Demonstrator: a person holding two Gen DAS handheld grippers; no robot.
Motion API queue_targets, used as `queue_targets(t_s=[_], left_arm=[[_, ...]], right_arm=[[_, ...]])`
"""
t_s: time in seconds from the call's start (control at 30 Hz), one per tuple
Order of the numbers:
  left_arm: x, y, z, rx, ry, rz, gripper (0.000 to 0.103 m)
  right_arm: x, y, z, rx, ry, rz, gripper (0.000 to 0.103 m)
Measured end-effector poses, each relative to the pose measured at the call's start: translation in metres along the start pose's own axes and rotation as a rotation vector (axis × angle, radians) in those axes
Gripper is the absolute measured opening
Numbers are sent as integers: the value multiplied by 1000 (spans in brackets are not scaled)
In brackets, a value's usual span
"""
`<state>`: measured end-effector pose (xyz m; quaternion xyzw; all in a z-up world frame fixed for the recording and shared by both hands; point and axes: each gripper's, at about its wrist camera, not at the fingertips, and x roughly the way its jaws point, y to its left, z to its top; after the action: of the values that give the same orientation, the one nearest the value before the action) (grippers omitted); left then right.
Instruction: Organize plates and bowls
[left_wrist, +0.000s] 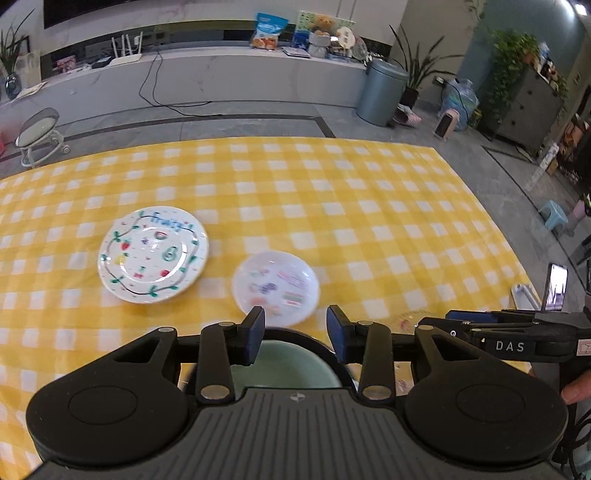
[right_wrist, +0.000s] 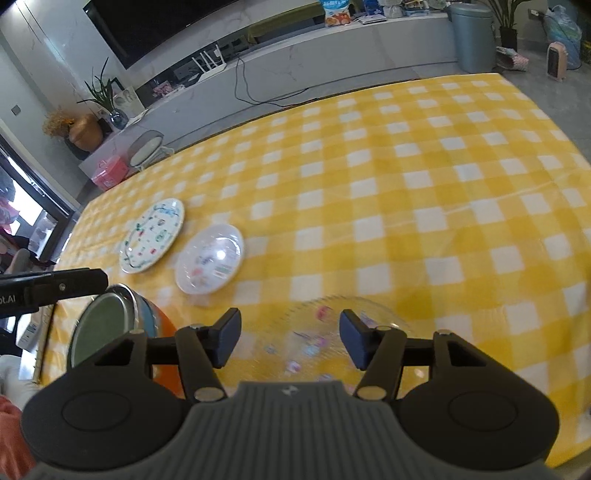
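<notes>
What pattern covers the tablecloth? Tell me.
Yellow and white checks on the tablecloth, clearest in the right wrist view.

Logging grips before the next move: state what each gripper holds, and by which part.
Nothing is held. The left gripper is open above the green bowl; the right gripper is open above the clear plate.

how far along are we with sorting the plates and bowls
Done: nothing looks stacked yet. The fruit plate and small white dish lie apart on the tablecloth. In hand: nothing. The left gripper is open over the green bowl; the right gripper is open over the clear plate. Left: gathering all four.
</notes>
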<state>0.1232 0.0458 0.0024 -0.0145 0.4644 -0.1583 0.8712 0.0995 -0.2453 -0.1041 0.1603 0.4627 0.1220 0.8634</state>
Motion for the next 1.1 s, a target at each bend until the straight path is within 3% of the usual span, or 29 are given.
queue_targets(t_s=[0.3, 0.5, 0.67, 0.73, 1.1], left_arm=[[5, 61, 14, -88, -30, -7, 44], [17, 107, 20, -170, -59, 30, 44], [30, 152, 22, -269, -68, 60, 52], [37, 172, 21, -328, -69, 74, 62], [70, 238, 0, -592, -116, 30, 62]], right_arm=[[34, 37, 34, 6, 20, 53, 59], [66, 64, 56, 3, 60, 109, 59], [98, 85, 78, 35, 109, 162, 59], [113, 93, 87, 53, 129, 190, 60], [187, 99, 113, 135, 187, 268, 57]])
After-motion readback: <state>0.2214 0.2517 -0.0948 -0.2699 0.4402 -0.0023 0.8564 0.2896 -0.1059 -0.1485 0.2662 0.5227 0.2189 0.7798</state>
